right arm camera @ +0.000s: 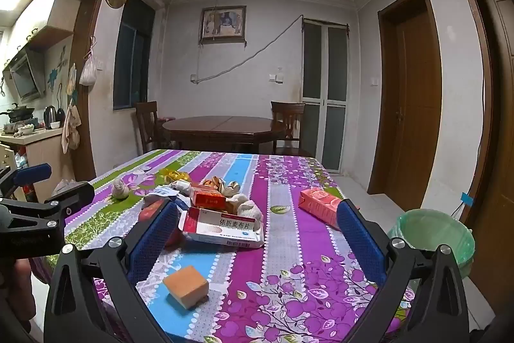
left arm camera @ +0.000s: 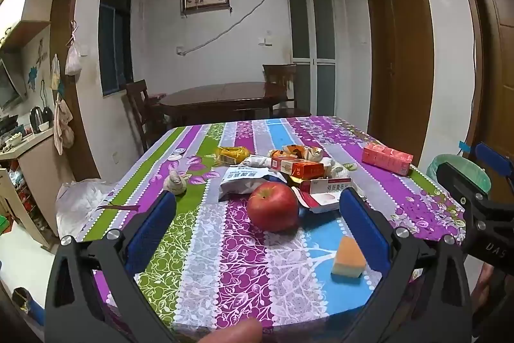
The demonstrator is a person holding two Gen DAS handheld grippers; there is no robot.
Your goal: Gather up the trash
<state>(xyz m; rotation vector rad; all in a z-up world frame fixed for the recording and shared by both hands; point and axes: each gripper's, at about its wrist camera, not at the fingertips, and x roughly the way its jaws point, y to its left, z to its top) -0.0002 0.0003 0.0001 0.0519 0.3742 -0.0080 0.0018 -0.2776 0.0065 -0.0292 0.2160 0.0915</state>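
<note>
Over the near edge of the table: we held both grippers above the striped tablecloth (left arm camera: 205, 262), tilted slightly down, probably to survey the litter before choosing a piece.
Left gripper (left arm camera: 257, 214): we had its jaws spread as wide as they went, with nothing between the pads; the apple (left arm camera: 272, 206) sat ahead of them on the cloth, untouched.
Right gripper (right arm camera: 258, 225): we kept it fully spread and empty too, aimed at the white and red medicine box (right arm camera: 221, 225).
Trash pile: we saw most of the rubbish bunched near the middle of the table, namely the medicine box, an orange-red carton (right arm camera: 208, 198), crumpled tissues (right arm camera: 245, 208), a white wrapper (left arm camera: 247, 179) and a yellow wrapper (left arm camera: 232, 155) toward the far side.
Strays: a crumpled wad (left arm camera: 175, 182) lay toward the left edge and a pink box (left arm camera: 387, 158) toward the right edge.
Likely not trash: we judged the apple and the orange sponge block (right arm camera: 186, 285) near the front edge as things to leave.
Bin: a green-lined bin (right arm camera: 433, 233) stood on the floor just off the right edge, placed where our right hand could drop things easily.
Progress: we judged the collecting barely begun, since the pile looked whole.
</note>
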